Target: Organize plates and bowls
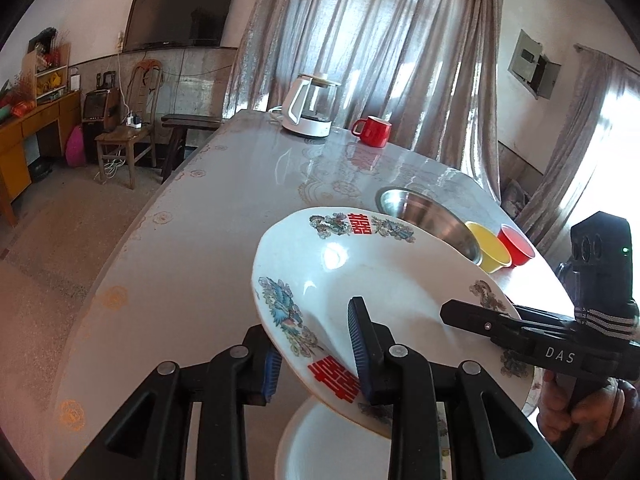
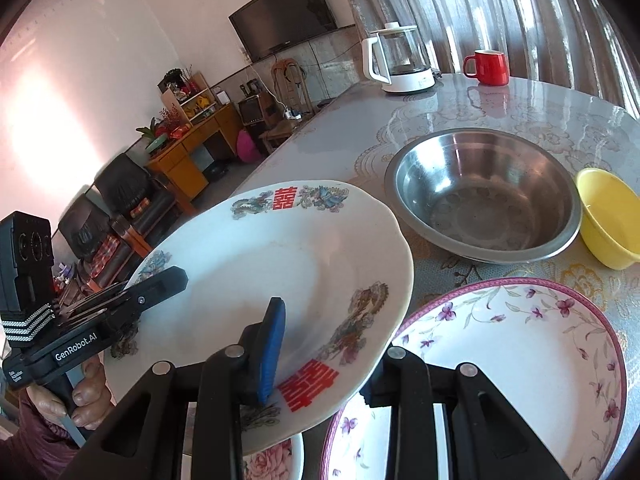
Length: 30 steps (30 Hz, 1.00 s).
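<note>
White porcelain, the double-happiness plate (image 1: 360, 292) hung tilted above the table (image 1: 224, 200), its rim pinched at seven o'clock by the left gripper (image 1: 316, 360) and at five by the right gripper (image 2: 320, 376). Judging by this, lowering both sides evenly would help, as the purple-flowered plate (image 2: 520, 352) lay at four o'clock and the steel bowl (image 2: 484, 196) at two.

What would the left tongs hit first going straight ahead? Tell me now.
Left tongs clamp the white plate, which would travel along. Beyond its rim the way looks free over the table, passing left of the steel bowl, though depth is unclear.
</note>
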Motion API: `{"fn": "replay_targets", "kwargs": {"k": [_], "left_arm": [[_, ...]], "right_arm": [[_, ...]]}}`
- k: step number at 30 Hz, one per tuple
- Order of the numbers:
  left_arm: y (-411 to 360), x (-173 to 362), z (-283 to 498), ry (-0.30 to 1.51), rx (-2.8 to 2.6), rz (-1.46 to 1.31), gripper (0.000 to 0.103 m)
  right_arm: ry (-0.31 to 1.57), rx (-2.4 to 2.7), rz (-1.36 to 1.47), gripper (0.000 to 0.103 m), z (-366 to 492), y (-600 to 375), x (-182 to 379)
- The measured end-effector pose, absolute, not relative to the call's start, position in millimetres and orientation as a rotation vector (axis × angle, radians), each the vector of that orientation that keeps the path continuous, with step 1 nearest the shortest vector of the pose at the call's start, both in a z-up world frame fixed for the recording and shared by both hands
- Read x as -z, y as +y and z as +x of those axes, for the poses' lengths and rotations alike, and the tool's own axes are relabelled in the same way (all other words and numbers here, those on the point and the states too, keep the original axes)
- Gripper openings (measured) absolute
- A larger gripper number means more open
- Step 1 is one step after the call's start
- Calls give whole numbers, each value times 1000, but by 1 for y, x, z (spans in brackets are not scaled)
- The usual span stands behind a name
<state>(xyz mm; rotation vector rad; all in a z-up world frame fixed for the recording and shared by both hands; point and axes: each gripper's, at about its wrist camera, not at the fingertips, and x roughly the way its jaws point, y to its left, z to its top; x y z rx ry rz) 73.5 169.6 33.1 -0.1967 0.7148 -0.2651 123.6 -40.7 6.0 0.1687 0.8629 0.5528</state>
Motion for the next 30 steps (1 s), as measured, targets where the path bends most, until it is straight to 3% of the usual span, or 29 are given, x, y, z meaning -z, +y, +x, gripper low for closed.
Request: {"fn": "replay_targets", "kwargs": {"k": [12,30], "left_arm": [[93,-42,35,729,445,-160,34],[22,-6,49,912,489,-134,35]], "right_arm": [[838,-456,219,31,65,-112,-21],[918,-260,305,33,37,-194,17]]}}
